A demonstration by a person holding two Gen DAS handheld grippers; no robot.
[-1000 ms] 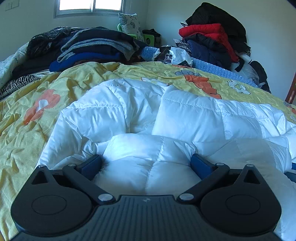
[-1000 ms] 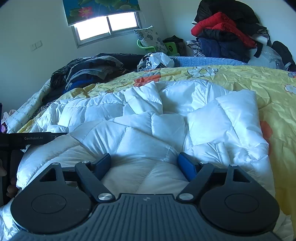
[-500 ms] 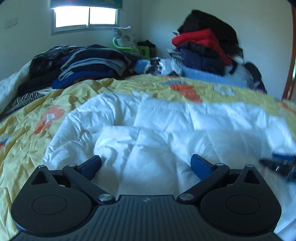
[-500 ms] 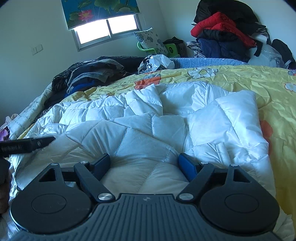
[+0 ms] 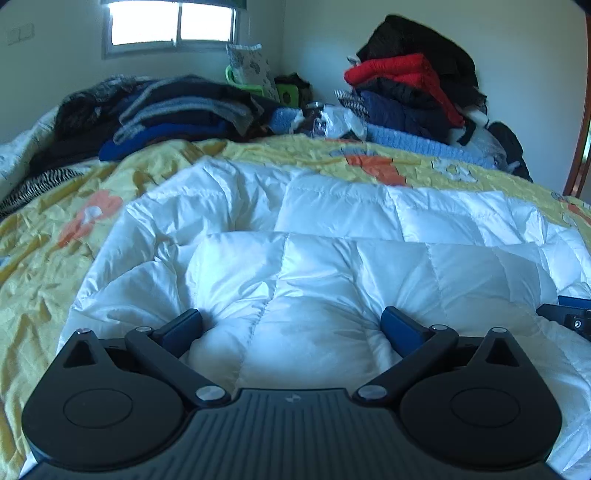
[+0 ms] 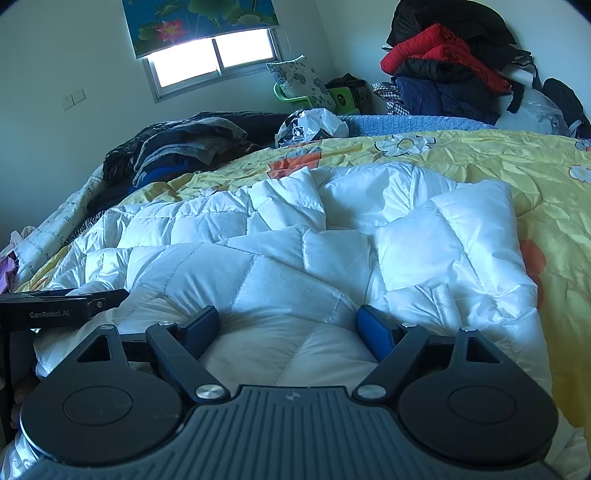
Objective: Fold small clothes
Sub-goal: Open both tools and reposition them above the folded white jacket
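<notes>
On yellow bedspread (image 5: 44, 266), white quilted garment (image 5: 332, 258)

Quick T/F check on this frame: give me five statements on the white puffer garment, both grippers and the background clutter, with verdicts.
1. The white quilted puffer garment lies on a yellow flowered bedspread. True.
2. The right gripper is clamped shut on a red jacket. False: its jaws stand wide open with the white garment bulging between them; the red jacket sits in the pile by the far wall.
3. The left gripper has its jaws spread apart over the white garment. True.
4. The window blind shows a lotus flower print. True.
5. The stack of dark folded clothes lies on top of the white garment. False: it sits beyond it, at the far side of the bed.
</notes>
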